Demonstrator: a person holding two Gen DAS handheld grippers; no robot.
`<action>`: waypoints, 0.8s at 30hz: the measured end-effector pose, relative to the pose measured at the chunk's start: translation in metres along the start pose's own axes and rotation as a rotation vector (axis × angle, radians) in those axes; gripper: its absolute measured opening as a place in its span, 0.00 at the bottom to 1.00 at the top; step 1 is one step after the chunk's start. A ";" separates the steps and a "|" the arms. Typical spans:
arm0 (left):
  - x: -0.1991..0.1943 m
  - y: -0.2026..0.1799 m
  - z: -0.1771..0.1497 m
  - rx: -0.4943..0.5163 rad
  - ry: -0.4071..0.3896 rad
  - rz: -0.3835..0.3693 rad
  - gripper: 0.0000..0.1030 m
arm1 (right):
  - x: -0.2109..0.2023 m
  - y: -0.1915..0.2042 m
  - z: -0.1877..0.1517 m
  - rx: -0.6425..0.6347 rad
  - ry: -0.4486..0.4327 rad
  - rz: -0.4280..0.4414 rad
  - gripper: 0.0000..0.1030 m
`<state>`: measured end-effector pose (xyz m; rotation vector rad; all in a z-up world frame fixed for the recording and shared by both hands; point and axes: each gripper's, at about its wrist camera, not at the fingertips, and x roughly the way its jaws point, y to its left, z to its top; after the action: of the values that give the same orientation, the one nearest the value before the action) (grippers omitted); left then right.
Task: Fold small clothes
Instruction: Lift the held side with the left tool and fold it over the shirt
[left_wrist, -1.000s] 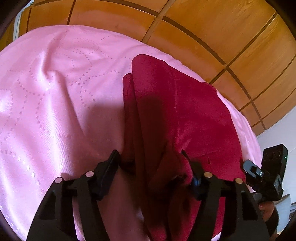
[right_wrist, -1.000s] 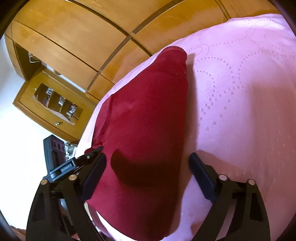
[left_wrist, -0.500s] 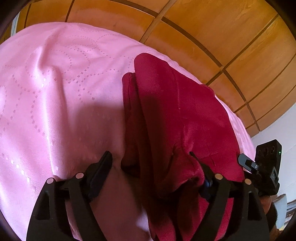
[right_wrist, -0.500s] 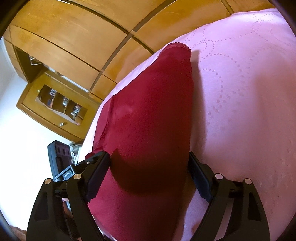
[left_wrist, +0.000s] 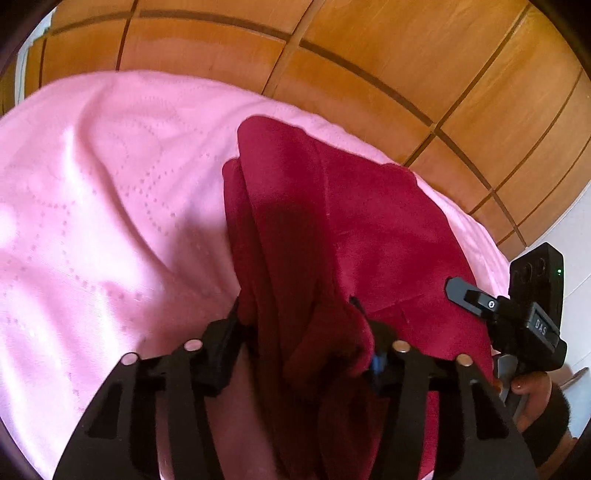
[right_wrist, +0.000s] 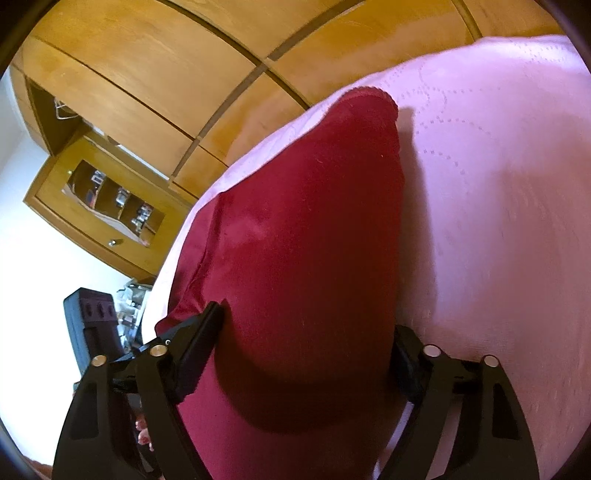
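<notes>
Both hand-held grippers (left_wrist: 303, 339) (right_wrist: 306, 339) clamp the red garment (right_wrist: 310, 236), its long axis running away toward the wardrobe (right_wrist: 155, 74).

We see one small garment (left_wrist: 332, 229), a deep crimson piece of soft, velvety cloth, lying on a pink bedspread (left_wrist: 92, 221) stitched with dotted curves. From the left wrist view it lies folded lengthwise in several layers: a broad flat panel on the right and narrower stacked folds along its left edge, running away from us toward a rounded far end. Its near end is bunched into thick creases. From the right wrist view the same garment (right_wrist: 306, 258) looks like a long, smooth tapering shape, with a scalloped hem at its far tip and a thinner under layer showing along its left side.
</notes>
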<state>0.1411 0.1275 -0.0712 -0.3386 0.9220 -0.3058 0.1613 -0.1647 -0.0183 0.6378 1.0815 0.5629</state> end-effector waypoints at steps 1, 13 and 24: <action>-0.002 -0.003 -0.001 0.013 -0.012 0.011 0.47 | -0.003 0.002 -0.002 -0.011 -0.011 0.001 0.71; -0.034 -0.017 -0.009 0.003 -0.118 -0.020 0.34 | -0.028 0.038 -0.010 -0.173 -0.080 0.002 0.68; -0.033 -0.046 -0.014 0.058 -0.096 -0.047 0.33 | -0.053 0.042 -0.012 -0.227 -0.136 -0.013 0.60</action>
<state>0.1059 0.0972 -0.0362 -0.3191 0.8096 -0.3563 0.1265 -0.1704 0.0403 0.4635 0.8794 0.6121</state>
